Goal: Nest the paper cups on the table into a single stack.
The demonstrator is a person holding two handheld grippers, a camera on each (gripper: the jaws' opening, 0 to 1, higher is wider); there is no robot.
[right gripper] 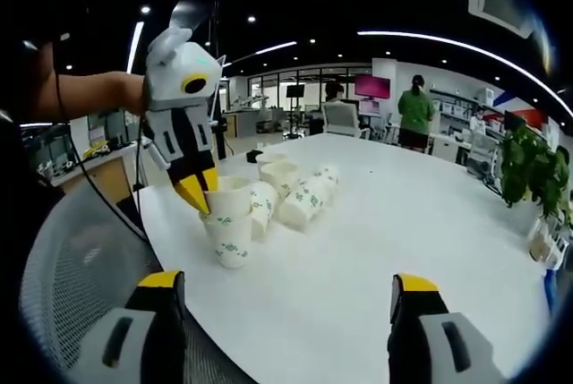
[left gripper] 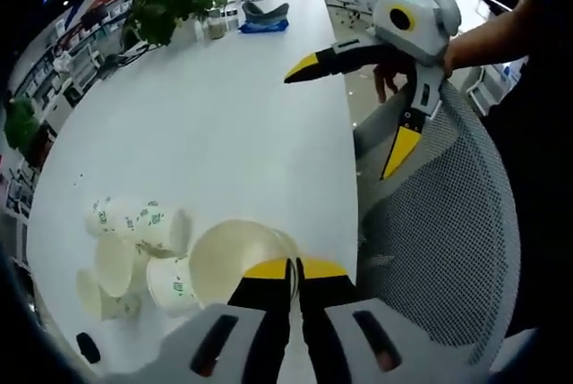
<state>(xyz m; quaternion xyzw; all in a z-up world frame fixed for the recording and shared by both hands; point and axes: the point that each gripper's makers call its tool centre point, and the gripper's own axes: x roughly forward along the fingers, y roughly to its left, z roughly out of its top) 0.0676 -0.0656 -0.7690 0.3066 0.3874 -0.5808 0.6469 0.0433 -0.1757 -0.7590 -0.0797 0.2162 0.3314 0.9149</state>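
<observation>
So the long white counter (right gripper: 376,250) takes up most of the scene, in an open office with ceiling strip lights, a mesh chair (left gripper: 448,250) pushed up at the near edge, a leafy plant (left gripper: 166,8) plus some blue stuff down the far end, and a couple of people standing way back. The paper cups (right gripper: 286,192) are bunched near the chair-side edge — several lying on their sides, one upright cup (right gripper: 228,232) at the front. The left tool (right gripper: 199,194) has its jaws pressed together on that upright cup's rim, so I'd say it's pinned for nesting. The right tool (right gripper: 286,299) hangs spread wide, nothing in it, a bit back from the pile. To do this step well I'd keep the left one steady and level so the mouth stays round, then take a tipped cup by its wall near the base, turn it upright and drop it straight in — pinch it gently, paper crumples fast.
</observation>
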